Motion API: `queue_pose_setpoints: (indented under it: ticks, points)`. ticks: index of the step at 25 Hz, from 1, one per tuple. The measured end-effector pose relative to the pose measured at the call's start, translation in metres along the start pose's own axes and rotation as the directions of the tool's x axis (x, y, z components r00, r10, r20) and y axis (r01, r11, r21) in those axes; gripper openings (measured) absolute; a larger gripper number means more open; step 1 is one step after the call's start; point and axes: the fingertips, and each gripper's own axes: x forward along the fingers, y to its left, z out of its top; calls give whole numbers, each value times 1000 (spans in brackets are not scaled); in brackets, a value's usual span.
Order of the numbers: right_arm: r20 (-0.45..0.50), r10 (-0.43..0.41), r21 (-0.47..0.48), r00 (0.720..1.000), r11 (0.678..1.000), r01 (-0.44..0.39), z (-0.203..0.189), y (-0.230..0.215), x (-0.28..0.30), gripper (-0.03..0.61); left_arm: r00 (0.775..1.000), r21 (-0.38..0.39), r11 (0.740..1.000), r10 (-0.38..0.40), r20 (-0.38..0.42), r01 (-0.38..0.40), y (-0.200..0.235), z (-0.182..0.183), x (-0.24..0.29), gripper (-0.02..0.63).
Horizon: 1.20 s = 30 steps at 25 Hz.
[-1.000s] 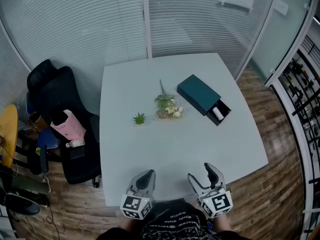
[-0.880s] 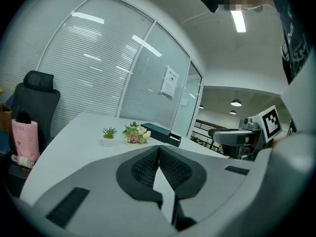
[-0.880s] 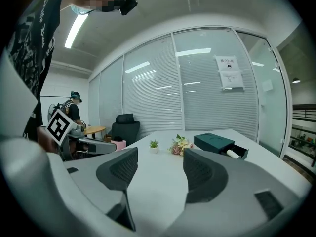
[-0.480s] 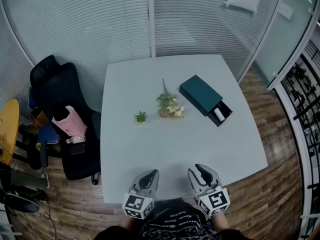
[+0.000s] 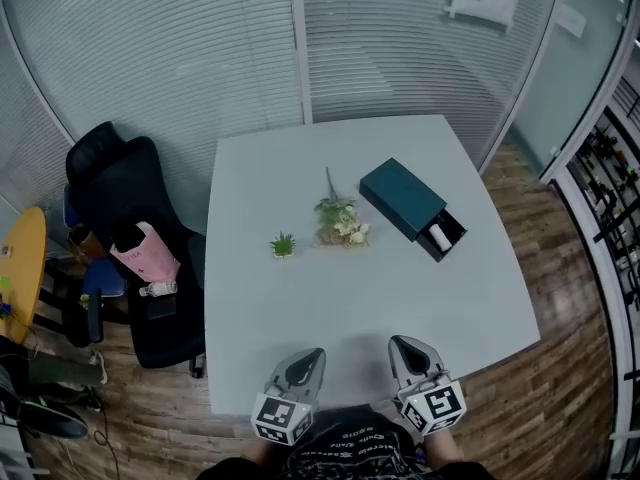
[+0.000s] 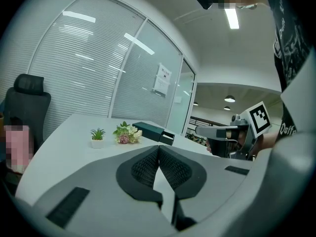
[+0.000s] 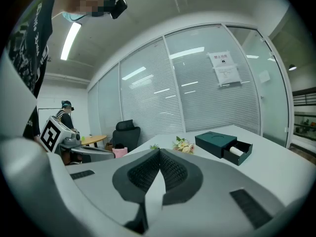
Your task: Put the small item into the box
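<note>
With my left claw (image 5: 308, 355) clenched empty and my right claw (image 5: 405, 345) just closed on nothing at the bench's (image 5: 340, 313) near edge, the small potted plant (image 5: 283, 245) stands well ahead, nearer my left claw, left of the flowers (image 5: 340, 222) and the open-drawered box (image 5: 402, 198).

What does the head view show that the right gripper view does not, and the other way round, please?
Only the head view shows the wooden floor around the table. Only the right gripper view shows the ceiling light and a person standing far off. Both show the dark box with its drawer pulled out, the flowers and the black chair.
</note>
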Motion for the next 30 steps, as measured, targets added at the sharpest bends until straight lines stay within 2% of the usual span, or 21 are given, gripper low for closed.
queue_pose_setpoints:
  ticks: [3,8,16,21,30]
  points:
    - [19,-18,11,1000,1000,18,0,-8,1,9,1000,4,1000,1,-15,-1,-1,-4,3,18]
    - [-8,-25,4,1000,1000,25,-7,-12,2,9,1000,-13,1000,3,-25,-3,-5,-7,9,18]
    - [-43,-15,-44,999,999,13,-11,-10,5,8,1000,-9,1000,0,-22,0,-8,-7,19,18]
    - [-62,-7,-73,998,997,3,-10,-13,3,8,999,22,1000,16,-33,-15,-8,-12,21,18]
    - [-75,3,-94,997,996,-10,-17,-11,2,8,999,10,1000,18,-37,-18,-16,-17,20,18]
